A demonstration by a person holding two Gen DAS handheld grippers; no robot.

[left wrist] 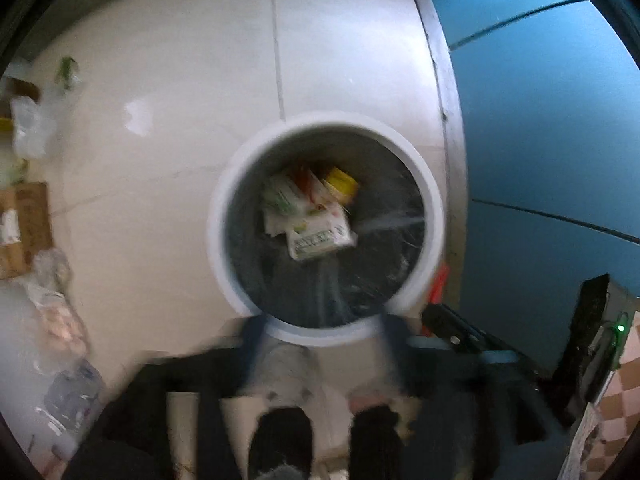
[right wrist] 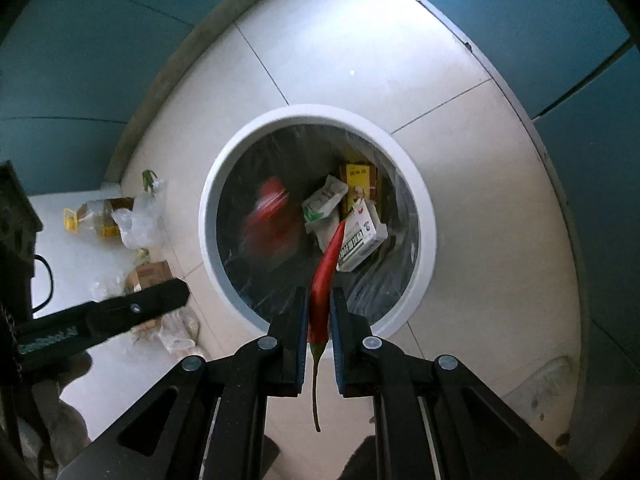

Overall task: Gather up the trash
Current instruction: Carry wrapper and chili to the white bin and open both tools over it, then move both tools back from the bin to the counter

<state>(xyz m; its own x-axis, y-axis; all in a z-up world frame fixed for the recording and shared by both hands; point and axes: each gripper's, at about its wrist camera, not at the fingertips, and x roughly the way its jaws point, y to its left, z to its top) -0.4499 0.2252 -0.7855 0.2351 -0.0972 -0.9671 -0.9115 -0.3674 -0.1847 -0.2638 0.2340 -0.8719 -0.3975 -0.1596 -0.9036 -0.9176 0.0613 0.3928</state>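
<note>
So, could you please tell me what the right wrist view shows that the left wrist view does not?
Only the right wrist view shows the red chili, pinched between the right gripper fingers over the bin, and a blurred red item inside. Only the left view shows a checkered surface. Both show the white bin, its cartons and floor litter.

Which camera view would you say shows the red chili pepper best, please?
The right wrist view: the red chili pepper sits sharp and central, clamped between the right gripper fingers above the trash bin. The left wrist view is motion-blurred and shows no chili that I can identify.
</note>
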